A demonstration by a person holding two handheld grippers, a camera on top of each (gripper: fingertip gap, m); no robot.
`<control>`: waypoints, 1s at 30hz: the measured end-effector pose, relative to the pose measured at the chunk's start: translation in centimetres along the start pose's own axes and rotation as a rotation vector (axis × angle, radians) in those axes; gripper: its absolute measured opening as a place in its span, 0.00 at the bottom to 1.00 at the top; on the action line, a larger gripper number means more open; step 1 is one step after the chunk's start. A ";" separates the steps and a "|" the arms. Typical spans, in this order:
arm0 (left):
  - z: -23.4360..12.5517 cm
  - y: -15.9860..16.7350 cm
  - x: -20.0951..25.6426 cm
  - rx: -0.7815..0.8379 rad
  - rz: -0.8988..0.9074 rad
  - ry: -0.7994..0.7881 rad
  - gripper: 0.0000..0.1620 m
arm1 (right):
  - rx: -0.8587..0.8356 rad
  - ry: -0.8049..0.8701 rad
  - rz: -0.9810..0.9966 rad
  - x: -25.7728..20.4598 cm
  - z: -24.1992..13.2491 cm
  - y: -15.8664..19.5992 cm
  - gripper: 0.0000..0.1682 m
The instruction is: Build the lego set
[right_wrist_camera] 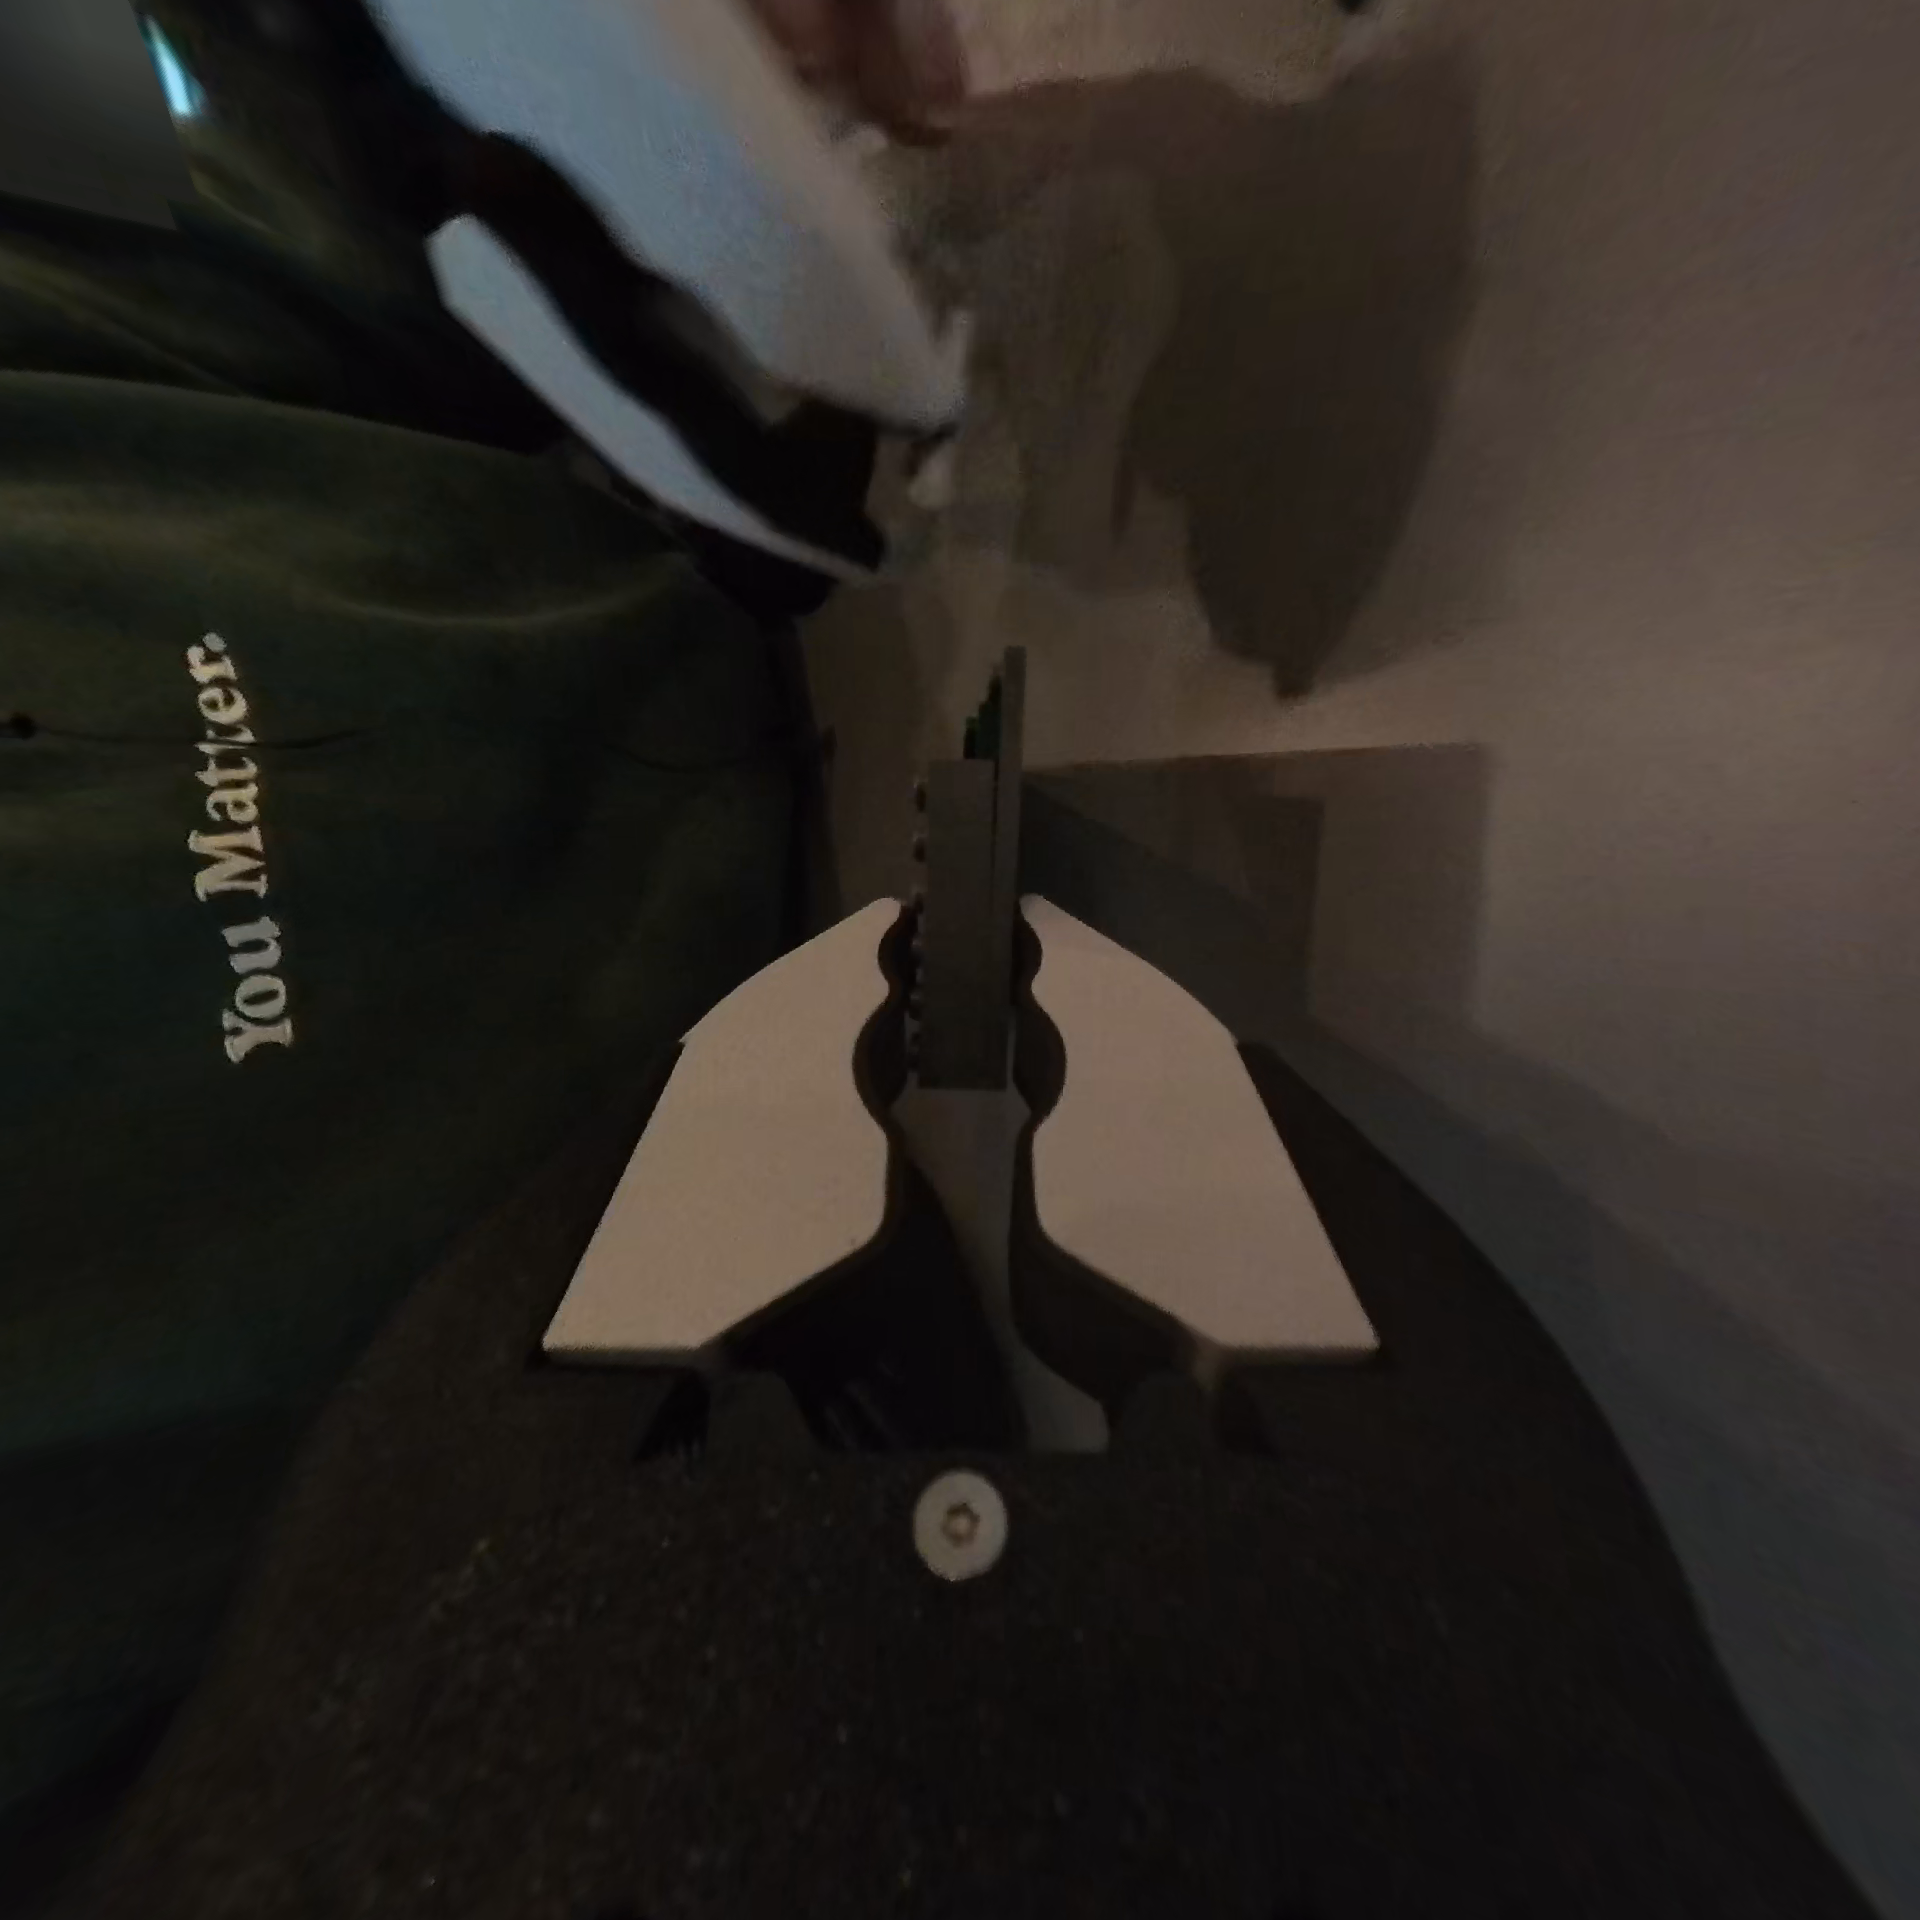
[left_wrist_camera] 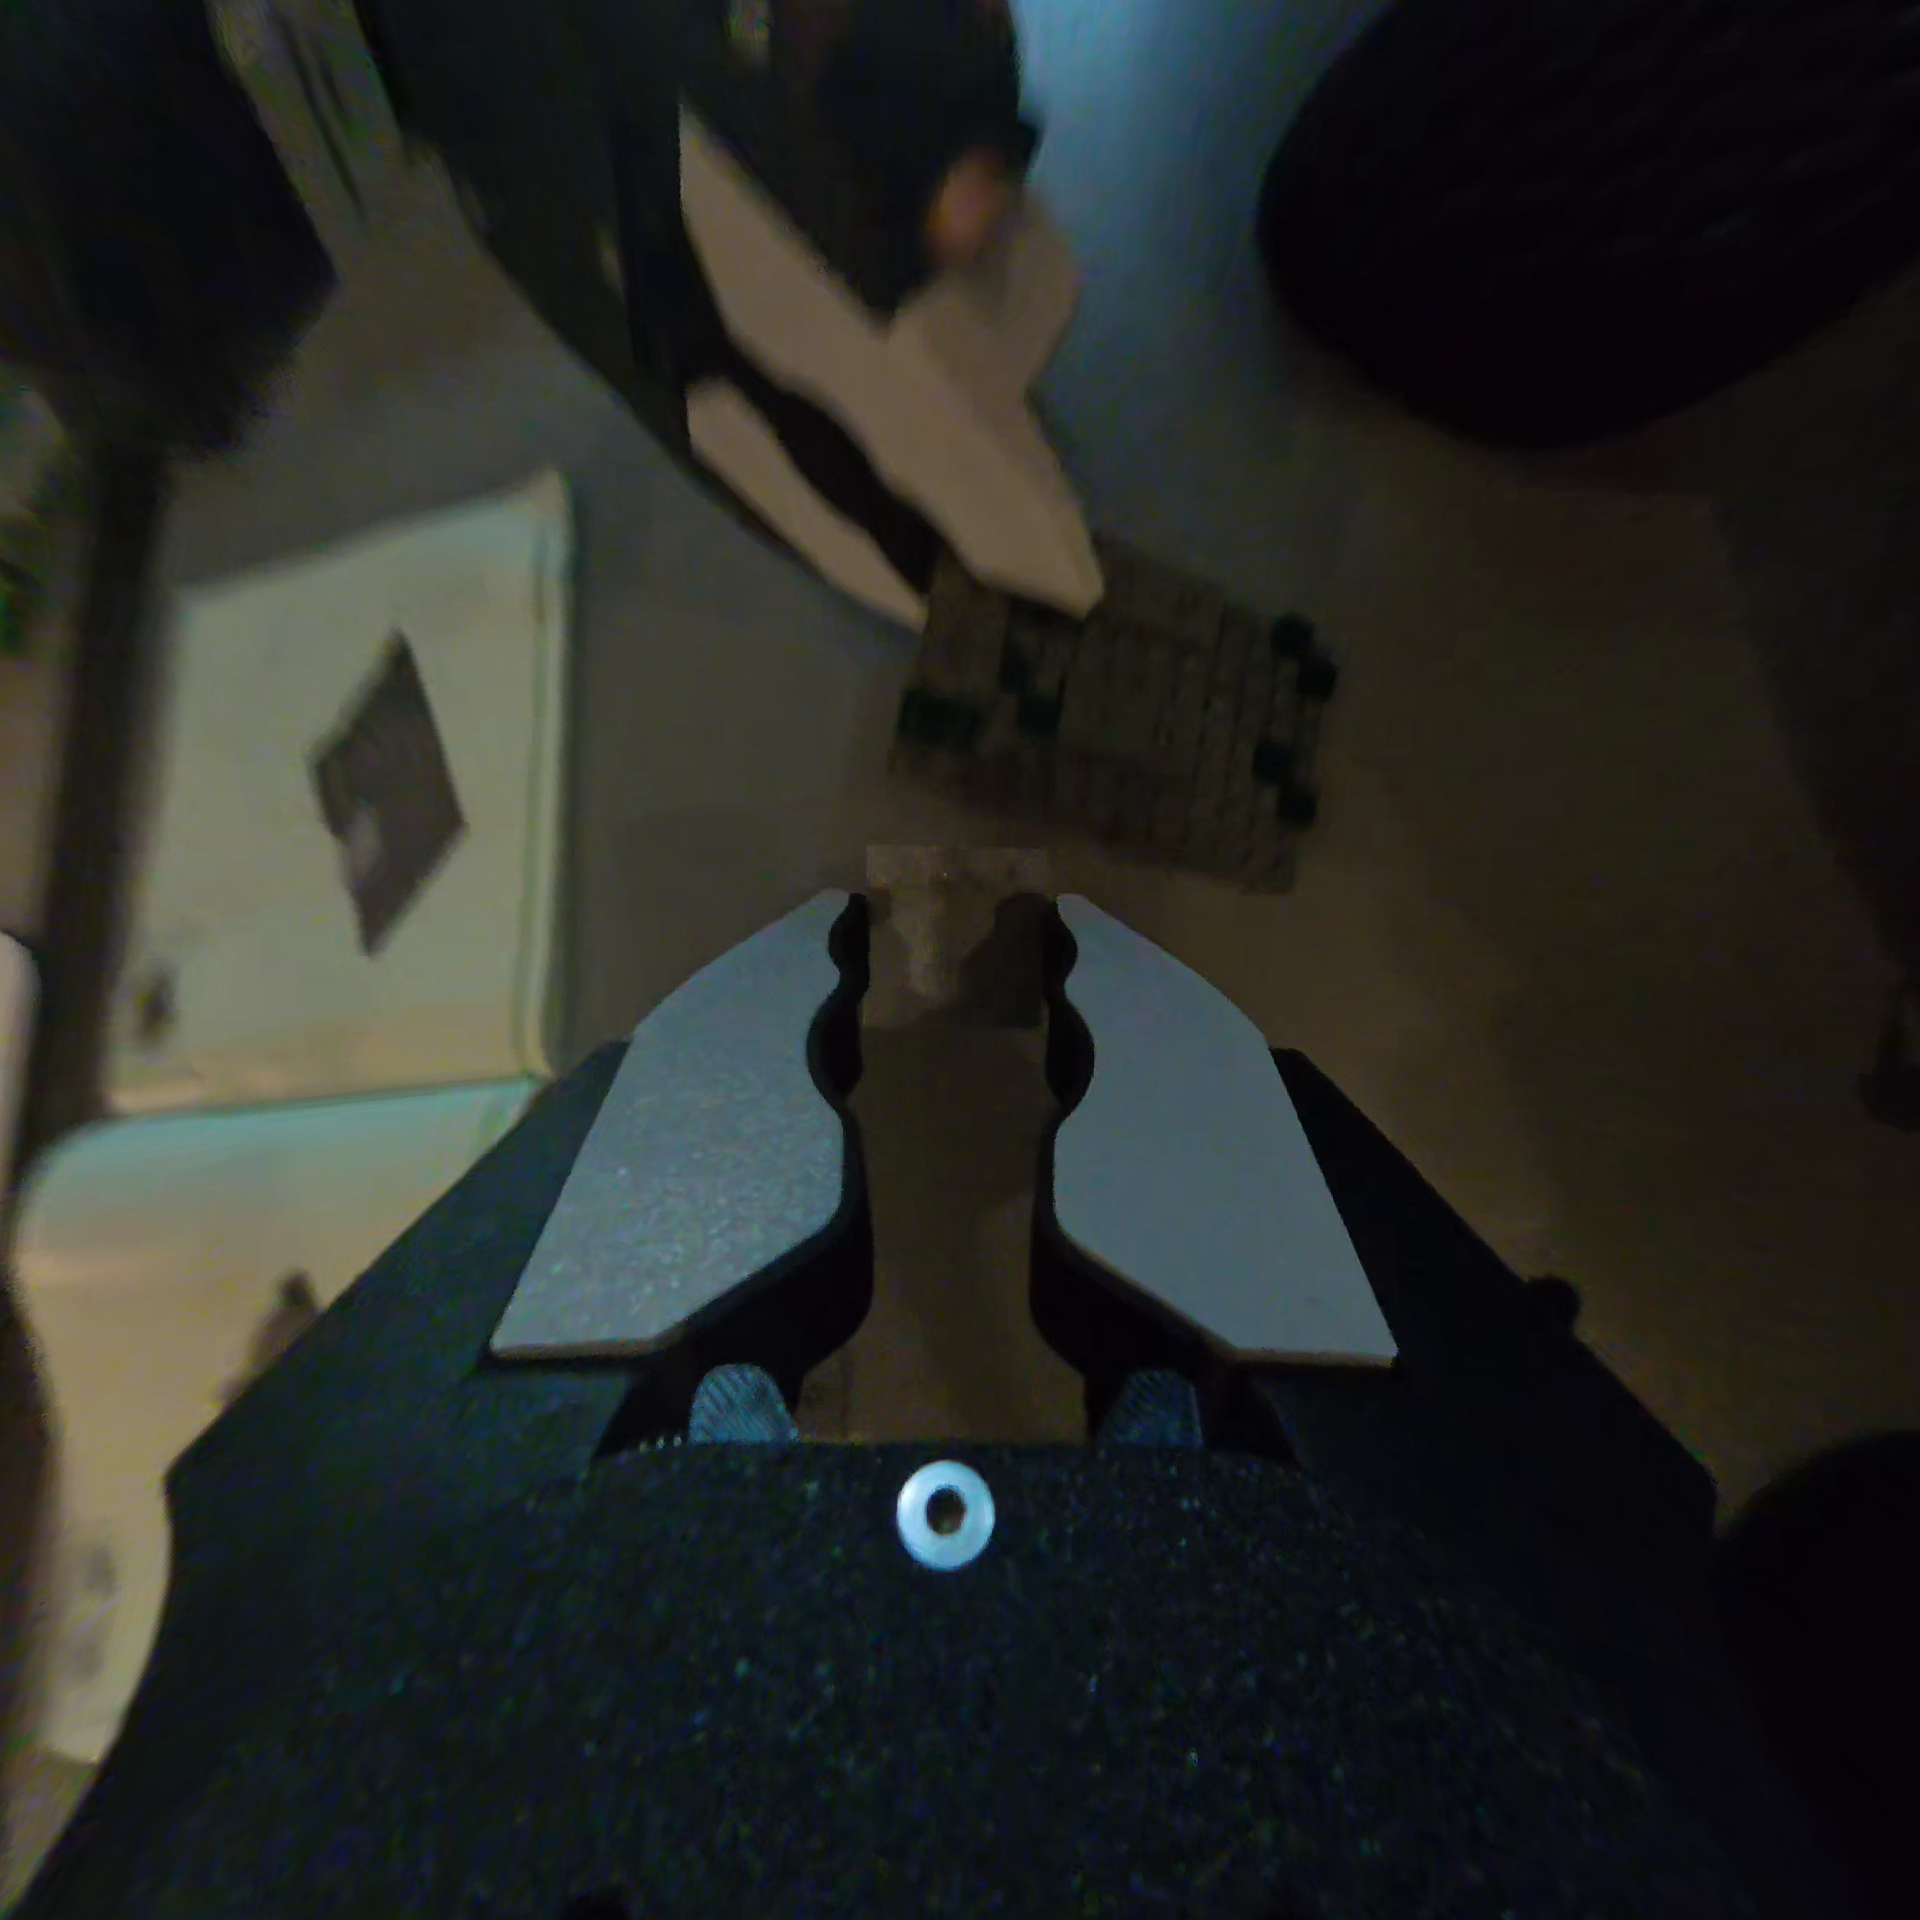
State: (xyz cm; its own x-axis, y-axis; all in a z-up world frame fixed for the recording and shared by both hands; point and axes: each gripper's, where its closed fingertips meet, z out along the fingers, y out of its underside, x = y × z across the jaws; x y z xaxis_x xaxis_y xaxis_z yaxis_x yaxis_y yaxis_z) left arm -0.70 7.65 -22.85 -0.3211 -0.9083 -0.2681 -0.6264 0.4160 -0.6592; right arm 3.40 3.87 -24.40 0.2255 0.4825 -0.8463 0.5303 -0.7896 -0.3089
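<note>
Dim light, both wrist views motion-blurred. Right gripper (right_wrist_camera: 961,914) is clamped on a flat grey lego assembly (right_wrist_camera: 971,925), gripped edge-on so the plate stands between the pads with its studded face turned toward the left finger; judged reason: holding it by the thin edges leaves the studded face free to receive a part. From the left wrist view the same assembly (left_wrist_camera: 1117,717) appears face-on ahead, grey with a few dark green pieces along its edges, the right gripper (left_wrist_camera: 1023,587) pinching it at its upper corner. Left gripper (left_wrist_camera: 956,904) has its fingers partly closed around a small pale grey brick (left_wrist_camera: 925,925); the brick touches the left finger, but a dark gap shows beside the right one, so I cannot tell whether it is truly pinched. Brick sits just short of the assembly, not touching. Judgement: the two tools face each other to press the brick onto the plate. A dark green garment (right_wrist_camera: 312,831) fills the left of the right view.
</note>
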 end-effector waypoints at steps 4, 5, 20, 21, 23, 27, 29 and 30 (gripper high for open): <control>-0.1 -0.9 0.5 0.001 0.073 -0.004 0.19 | -0.017 -0.014 0.021 -0.2 0.7 0.1 0.09; 0.1 -0.7 0.8 -0.007 0.081 0.007 0.19 | -0.020 -0.017 0.025 -0.1 0.9 0.1 0.09; 2.0 -0.2 1.8 -0.082 0.184 0.018 0.19 | -0.015 -0.047 0.054 -0.5 1.6 0.7 0.09; 2.0 -0.1 1.8 -0.092 0.189 0.016 0.19 | -0.013 -0.050 0.056 -0.4 1.7 0.8 0.09; 2.1 0.0 1.9 -0.108 0.200 0.014 0.19 | -0.013 -0.054 0.059 -0.4 1.8 0.9 0.09; 2.5 0.3 2.2 -0.139 0.207 0.008 0.19 | -0.023 -0.053 0.061 -0.1 2.0 1.1 0.10; 2.7 0.4 2.2 -0.152 0.217 0.004 0.19 | -0.023 -0.057 0.062 0.0 2.0 1.2 0.10; 2.7 0.5 2.2 -0.154 0.220 0.003 0.19 | -0.024 -0.058 0.060 0.0 2.0 1.2 0.10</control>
State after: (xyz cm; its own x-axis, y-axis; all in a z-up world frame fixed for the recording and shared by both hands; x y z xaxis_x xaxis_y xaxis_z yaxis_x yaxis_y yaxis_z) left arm 0.26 5.73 -25.66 -0.4635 -0.7950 -0.3913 -0.6420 0.6056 -0.4702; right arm 2.37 2.16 -25.63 0.2106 0.4110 -0.8870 0.5363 -0.8072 -0.2467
